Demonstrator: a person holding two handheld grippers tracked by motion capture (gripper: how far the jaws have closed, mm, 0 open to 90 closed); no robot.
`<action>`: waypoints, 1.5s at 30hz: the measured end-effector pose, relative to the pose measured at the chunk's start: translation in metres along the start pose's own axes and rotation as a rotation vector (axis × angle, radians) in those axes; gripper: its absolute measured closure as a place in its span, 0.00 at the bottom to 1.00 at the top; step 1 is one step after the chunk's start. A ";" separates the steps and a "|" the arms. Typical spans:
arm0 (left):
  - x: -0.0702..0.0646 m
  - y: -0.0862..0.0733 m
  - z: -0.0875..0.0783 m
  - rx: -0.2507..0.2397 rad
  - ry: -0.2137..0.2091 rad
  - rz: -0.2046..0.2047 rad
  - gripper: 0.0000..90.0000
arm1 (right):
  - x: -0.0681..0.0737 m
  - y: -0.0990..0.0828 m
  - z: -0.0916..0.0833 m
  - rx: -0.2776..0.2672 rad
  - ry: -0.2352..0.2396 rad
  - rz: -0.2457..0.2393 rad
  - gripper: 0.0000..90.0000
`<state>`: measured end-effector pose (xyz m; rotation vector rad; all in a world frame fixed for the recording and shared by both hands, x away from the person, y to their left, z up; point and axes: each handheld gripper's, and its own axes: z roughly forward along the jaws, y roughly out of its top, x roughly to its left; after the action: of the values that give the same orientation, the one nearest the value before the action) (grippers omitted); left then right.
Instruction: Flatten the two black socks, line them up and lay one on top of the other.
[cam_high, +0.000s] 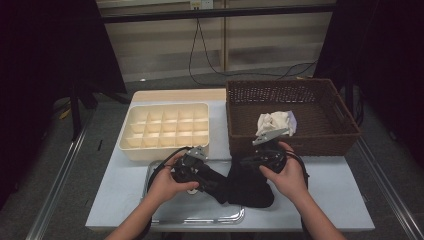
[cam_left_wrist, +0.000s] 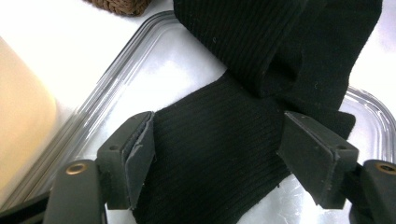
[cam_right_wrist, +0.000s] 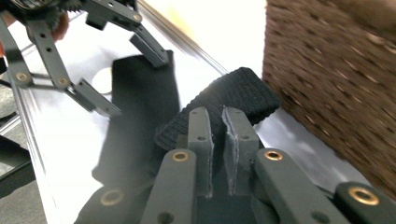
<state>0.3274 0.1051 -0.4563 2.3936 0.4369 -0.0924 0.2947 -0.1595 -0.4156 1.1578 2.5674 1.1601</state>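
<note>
A black knit sock (cam_high: 247, 187) lies partly on a shiny metal tray (cam_high: 200, 215) at the table's front. My left gripper (cam_high: 207, 182) is low over the sock's left end. In the left gripper view its jaws (cam_left_wrist: 219, 128) stand wide on either side of the flat ribbed cloth (cam_left_wrist: 219, 158) without squeezing it. My right gripper (cam_high: 245, 167) is at the sock's other end, close to the basket. In the right gripper view its jaws (cam_right_wrist: 217, 116) are nearly together, with a fold of the sock (cam_right_wrist: 243, 91) pinched between them and lifted off the tray.
A cream divided box (cam_high: 165, 127) stands behind the tray at the left. A brown wicker basket (cam_high: 290, 145) stands at the right back, with a white cloth (cam_high: 275, 122) inside; its wall (cam_right_wrist: 336, 84) is close to my right gripper.
</note>
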 end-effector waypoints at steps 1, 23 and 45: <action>0.000 0.000 0.000 0.001 0.000 0.001 0.30 | 0.001 0.002 0.002 -0.001 0.007 -0.003 0.92; 0.001 0.000 0.001 0.004 0.009 -0.010 0.27 | 0.009 0.012 0.038 0.013 0.027 -0.004 0.69; 0.012 -0.005 -0.012 0.005 0.080 -0.065 0.27 | -0.014 -0.034 0.008 0.024 -0.052 0.056 0.58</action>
<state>0.3364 0.1198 -0.4523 2.3944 0.5532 -0.0267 0.2867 -0.1787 -0.4471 1.2559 2.5323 1.0978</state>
